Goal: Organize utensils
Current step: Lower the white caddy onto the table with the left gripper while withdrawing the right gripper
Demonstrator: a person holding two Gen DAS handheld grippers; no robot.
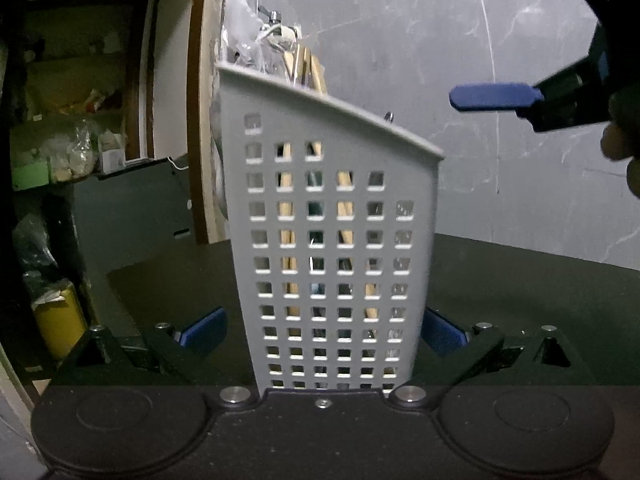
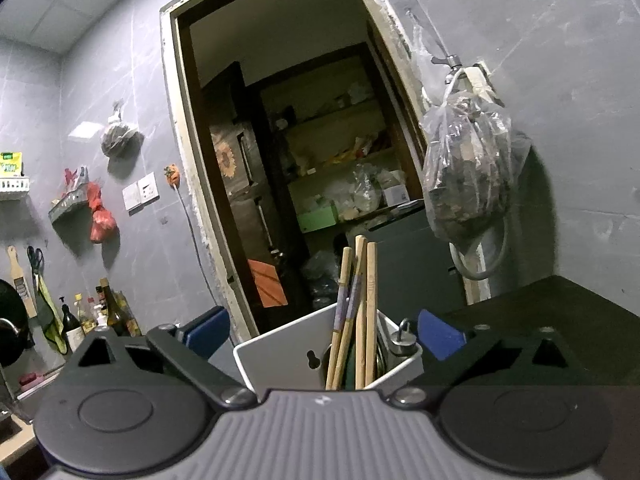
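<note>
Left wrist view: left tongs (image 1: 322, 330) spread wide, blue pads (image 1: 204, 330) standing clear on either side of a grey perforated utensil holder (image 1: 332, 216), nothing clamped. Holder upright on the dark worktop (image 1: 520, 280), close to the camera, wooden chopsticks (image 1: 308, 68) showing through its square holes and above its rim. Right tongs (image 1: 472, 32) at upper right, above and beside the holder's rim, pads well apart and empty, fingers of a hand (image 1: 624, 152) at the frame edge

Right wrist view: right tongs (image 2: 326, 336) likewise wide apart, gripping nothing, the holder's (image 2: 288, 356) open top between and below the blue pads (image 2: 440, 334), whether touching cannot be told. Chopsticks (image 2: 362, 312) standing on end inside, leaning slightly, a small metal item (image 2: 402, 340) at the rim beside them. Behind, a doorway (image 2: 288, 160) in a grey wall, a clear plastic bag (image 2: 468, 172) hanging from a tap at right, bottles (image 2: 96, 316) lined up at lower left
</note>
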